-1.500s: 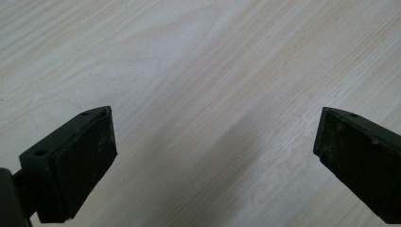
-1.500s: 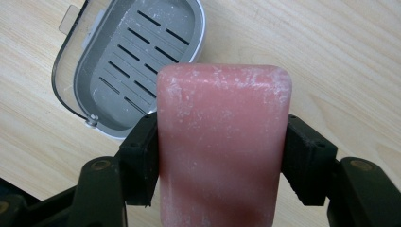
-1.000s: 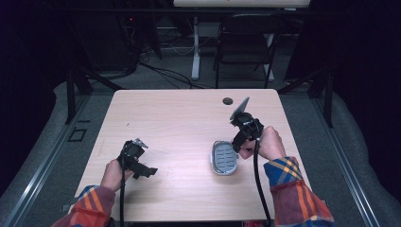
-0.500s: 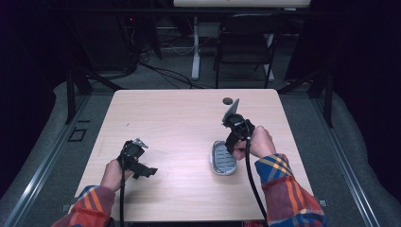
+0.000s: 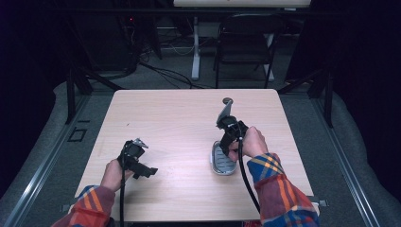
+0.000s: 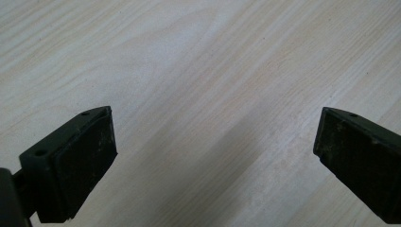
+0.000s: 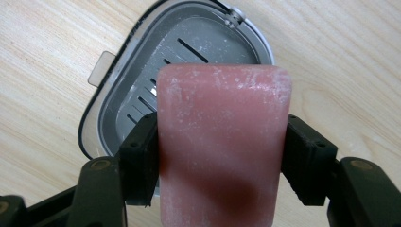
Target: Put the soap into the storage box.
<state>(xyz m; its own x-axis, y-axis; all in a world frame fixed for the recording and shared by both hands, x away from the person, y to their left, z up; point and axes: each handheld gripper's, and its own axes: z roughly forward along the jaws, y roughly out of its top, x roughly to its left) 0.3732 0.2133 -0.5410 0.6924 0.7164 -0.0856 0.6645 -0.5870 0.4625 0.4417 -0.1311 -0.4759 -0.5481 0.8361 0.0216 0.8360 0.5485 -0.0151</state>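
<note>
Pink soap bar [image 7: 222,142], powdery, gripped by right claw [image 7: 220,156].

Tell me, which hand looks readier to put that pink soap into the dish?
The right. Its gripper is clamped on the soap, directly above the open dish. The left gripper is open with nothing between its jaws, over bare table, well away from the dish.

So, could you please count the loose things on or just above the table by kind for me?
Pink soap bar, held in the right tongs: 1
Grey slotted soap dish: 1
Small dark round thing near the table's far edge, too small to identify: 1
Total: 3
</note>
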